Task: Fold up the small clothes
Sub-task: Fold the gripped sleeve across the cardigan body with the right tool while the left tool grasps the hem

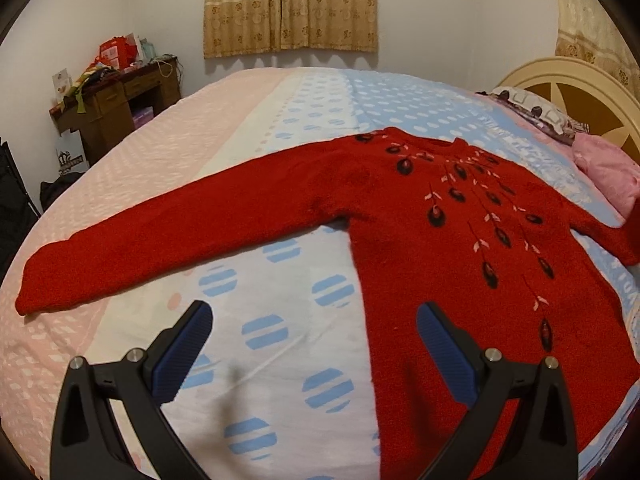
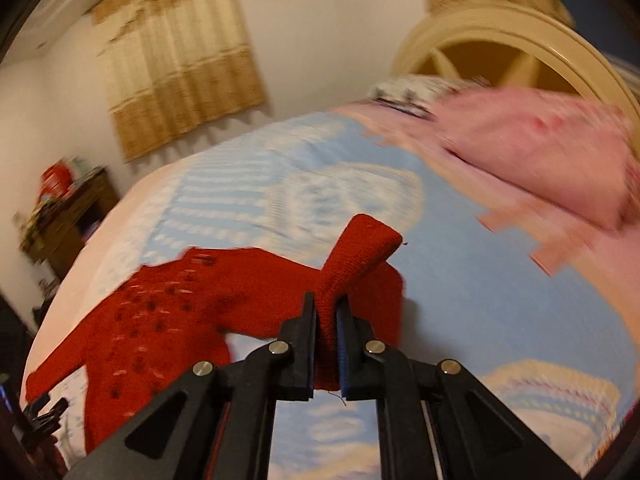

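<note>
A red knit sweater [image 1: 460, 248] with dark leaf shapes lies spread face up on the bed. Its left sleeve [image 1: 160, 232] stretches flat toward the left. My left gripper [image 1: 314, 316] is open and empty, hovering above the sweater's lower left edge; its right finger is over the red cloth. My right gripper [image 2: 327, 304] is shut on the cuff of the right sleeve [image 2: 360, 248] and lifts it off the sheet. The sweater body [image 2: 160, 312] also shows in the blurred right wrist view.
The bed sheet [image 1: 280, 340] is pale with blue striped dots and a pink band on the left. A folded pink cloth [image 2: 540, 148] and a pillow [image 1: 532, 112] lie by the cream headboard [image 1: 580, 92]. A cluttered wooden desk [image 1: 116, 96] stands at the far left.
</note>
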{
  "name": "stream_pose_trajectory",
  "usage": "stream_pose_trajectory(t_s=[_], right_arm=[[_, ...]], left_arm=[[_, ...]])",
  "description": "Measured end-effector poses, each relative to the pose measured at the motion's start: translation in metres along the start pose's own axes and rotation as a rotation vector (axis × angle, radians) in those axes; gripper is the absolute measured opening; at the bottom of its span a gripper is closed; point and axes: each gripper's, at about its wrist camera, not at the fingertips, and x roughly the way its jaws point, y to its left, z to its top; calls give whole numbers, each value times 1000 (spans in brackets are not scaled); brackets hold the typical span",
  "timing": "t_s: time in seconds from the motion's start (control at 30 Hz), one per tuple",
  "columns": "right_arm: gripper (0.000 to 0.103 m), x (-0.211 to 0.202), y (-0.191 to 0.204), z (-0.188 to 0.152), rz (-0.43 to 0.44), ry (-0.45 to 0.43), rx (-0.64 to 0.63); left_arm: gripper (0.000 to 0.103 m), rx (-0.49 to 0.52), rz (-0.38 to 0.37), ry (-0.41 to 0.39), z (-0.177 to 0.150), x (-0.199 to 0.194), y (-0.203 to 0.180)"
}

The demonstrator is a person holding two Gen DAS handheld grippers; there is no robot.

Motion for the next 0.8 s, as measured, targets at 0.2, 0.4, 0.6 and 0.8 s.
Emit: stream_pose_trajectory(t_s=[0.2,0.4,0.6,0.8], right_arm=[[7,11,112,10,167,-10,-176],[7,46,213,-23,297,49,-327],[9,96,261,-76,402,174,-389],[44,122,248,-105,443,288,-322]], left_arm=[[103,7,-41,-6,4,-6,-2],[103,7,-45,-20,12,-15,1],[103,45,-58,-29,20,-19,-5],[103,94,-93,-14,29,-10,-26]])
